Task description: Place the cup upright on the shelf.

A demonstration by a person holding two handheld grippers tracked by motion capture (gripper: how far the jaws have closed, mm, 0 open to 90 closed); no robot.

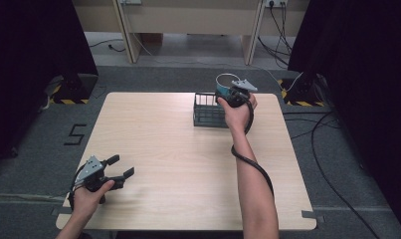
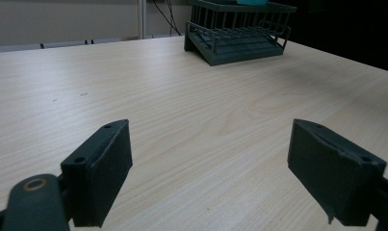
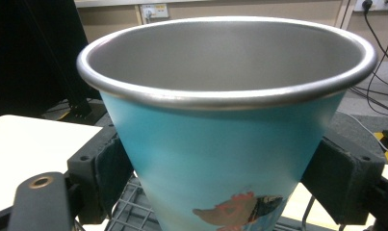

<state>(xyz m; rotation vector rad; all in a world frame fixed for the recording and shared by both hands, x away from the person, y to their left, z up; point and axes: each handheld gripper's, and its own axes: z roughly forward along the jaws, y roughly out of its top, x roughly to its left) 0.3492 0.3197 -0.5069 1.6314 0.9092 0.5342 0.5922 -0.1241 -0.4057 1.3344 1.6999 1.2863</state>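
Table (image 1: 178,164): pale wood, broad and mostly bare; wide open room across the middle and near side, so any sweep toward the person is unobstructed.
Rack (image 1: 208,110): a dark wire basket standing near the far edge, right of centre; its upright bars and rim are the only things to snag on.
Cup (image 3: 225,130): a blue metal cup with a rolled silver rim and a small printed figure low on its wall, held upright over the rack's right end. Likely light, stiff and not fragile, yet its smooth tapered wall looks slippery; a grip on the wall below the rim, as now, seems soundest, since the flare resists sliding down.
Right gripper (image 1: 236,94): clamped on the cup, one pad on each side of the wall, raised above the rack near the far table edge.
Left gripper (image 1: 119,167): spread wide and holding nothing, low over the near left corner, well apart from the rack.
Edges: the cup sits close to the far edge, so drift outward risks a drop to the floor.
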